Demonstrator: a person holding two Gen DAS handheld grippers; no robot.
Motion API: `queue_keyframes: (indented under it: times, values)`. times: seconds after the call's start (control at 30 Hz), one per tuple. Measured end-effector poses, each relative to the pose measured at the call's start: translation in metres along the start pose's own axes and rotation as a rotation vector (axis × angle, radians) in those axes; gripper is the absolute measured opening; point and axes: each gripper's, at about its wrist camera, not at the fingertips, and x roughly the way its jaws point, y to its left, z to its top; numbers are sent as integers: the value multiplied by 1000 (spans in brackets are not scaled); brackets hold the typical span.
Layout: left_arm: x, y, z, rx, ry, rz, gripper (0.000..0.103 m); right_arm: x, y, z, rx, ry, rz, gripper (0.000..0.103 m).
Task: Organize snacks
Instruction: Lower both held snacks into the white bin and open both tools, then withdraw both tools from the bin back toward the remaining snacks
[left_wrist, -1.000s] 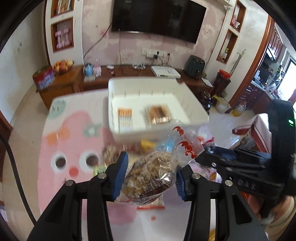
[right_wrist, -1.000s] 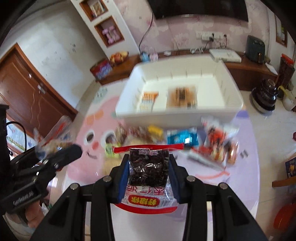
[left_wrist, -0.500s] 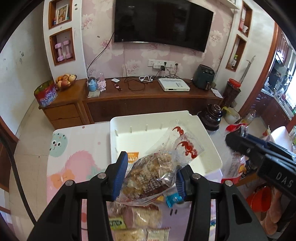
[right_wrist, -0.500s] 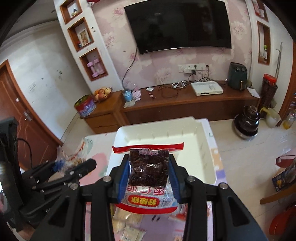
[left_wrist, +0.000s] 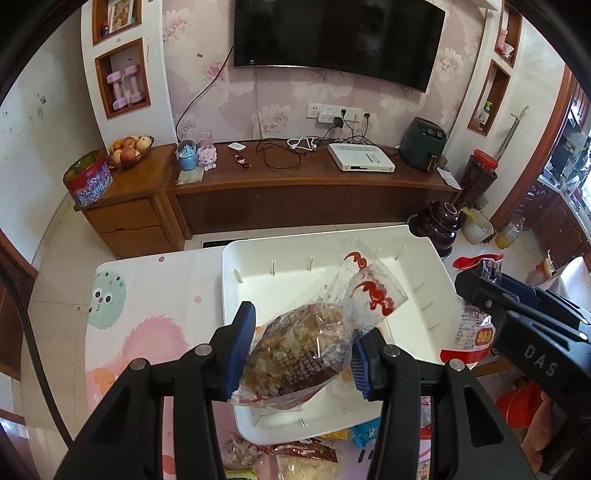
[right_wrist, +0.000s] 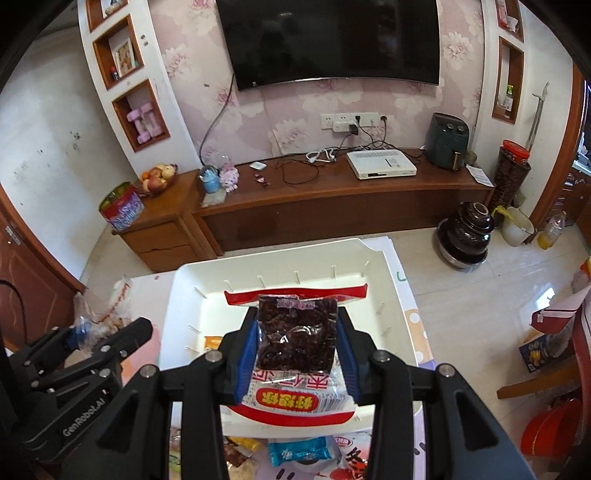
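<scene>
My left gripper (left_wrist: 301, 349) is shut on a clear bag of brown crunchy snack (left_wrist: 295, 360), held above the near left part of the white divided tray (left_wrist: 255, 254). My right gripper (right_wrist: 297, 352) is shut on a red-and-white packet of dark dried fruit (right_wrist: 295, 339), hanging over the same white tray (right_wrist: 177, 295). An orange packet (right_wrist: 211, 343) lies inside the tray. Each gripper shows in the other's view: the right gripper (left_wrist: 480, 291) at the tray's right side, the left gripper (right_wrist: 110, 332) at its left.
Loose snack packets (left_wrist: 306, 458) lie on the pink cartoon tablecloth (left_wrist: 147, 295) in front of the tray; a blue packet (right_wrist: 299, 452) is among them. Behind the table stands a wooden TV cabinet (left_wrist: 295, 192). A dark pot (right_wrist: 467, 236) sits on the floor to the right.
Both grippers have moved forward with their packets, from over the loose snacks to above the tray. The tray now lies beneath the held packets.
</scene>
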Motion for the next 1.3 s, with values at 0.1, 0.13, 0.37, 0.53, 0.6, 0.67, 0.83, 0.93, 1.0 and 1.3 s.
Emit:
queue_keyframes:
  times: [0.1,0.13,0.37,0.53,0.6,0.67,0.83,0.93,1.0,1.3]
  values:
    - [8,0,1,4,10,4,46,8,3,-1,-4,6,-21,40]
    - [8,0,-2,6,11,6,46,10,4,-1,-8,6,-29,40]
    - [14,3,-3,5,25,26,47,17,13,-4,-30,14,-53,40]
    - [10,1,-4,0,5,47,80,19,16,-6,-33,19,-56,43]
    - [3,-1,-6,-2,-29,63,85,18,16,-5,-37,14,-48,44]
    - [-2,-3,-6,9,-35,72,85,14,15,-3,-36,5,-46,49]
    - [-18,-7,-10,16,-52,79,86,-2,14,-5,-39,-26,-45,55]
    - [-29,-9,-13,22,-64,94,86,-13,16,-8,-51,-35,-43,56]
    - [-38,-11,-15,24,-74,100,86,-19,16,-10,-56,-36,-45,56]
    - [-80,-12,-32,5,-99,102,86,-50,20,-28,-61,-33,1,56]
